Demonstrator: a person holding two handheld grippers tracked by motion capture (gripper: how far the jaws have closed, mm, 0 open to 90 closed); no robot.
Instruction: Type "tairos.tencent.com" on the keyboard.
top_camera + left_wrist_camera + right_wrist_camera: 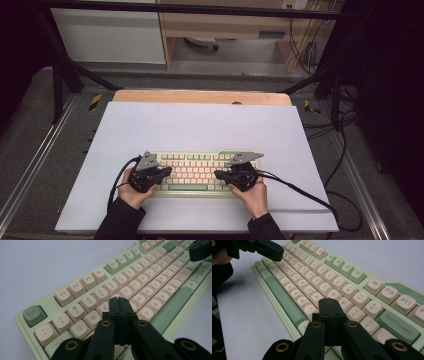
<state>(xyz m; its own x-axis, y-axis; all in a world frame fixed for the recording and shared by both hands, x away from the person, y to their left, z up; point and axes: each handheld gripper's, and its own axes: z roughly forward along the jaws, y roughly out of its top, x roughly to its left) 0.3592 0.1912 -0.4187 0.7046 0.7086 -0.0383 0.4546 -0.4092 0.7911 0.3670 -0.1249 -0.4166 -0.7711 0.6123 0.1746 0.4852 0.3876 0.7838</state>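
A pale green keyboard [197, 171] with cream keys lies on the white sheet near the table's front. My left gripper [167, 171] hovers over its left end, jaws pressed together and empty; in the left gripper view the shut tips [119, 300] sit just above the keys [125, 293] near E, R and T. My right gripper [218, 174] hangs over the keyboard's right part, likewise shut with nothing held; in the right gripper view its tips [328, 301] lie over the keys [334, 293] near L and P. The two grippers point toward each other.
A white sheet [200, 125] covers most of the wooden table [200, 96]. Black cables [300, 192] trail from the grippers off the right and left. Metal frame posts [60, 85] stand at the table's far corners, with floor cables at the right.
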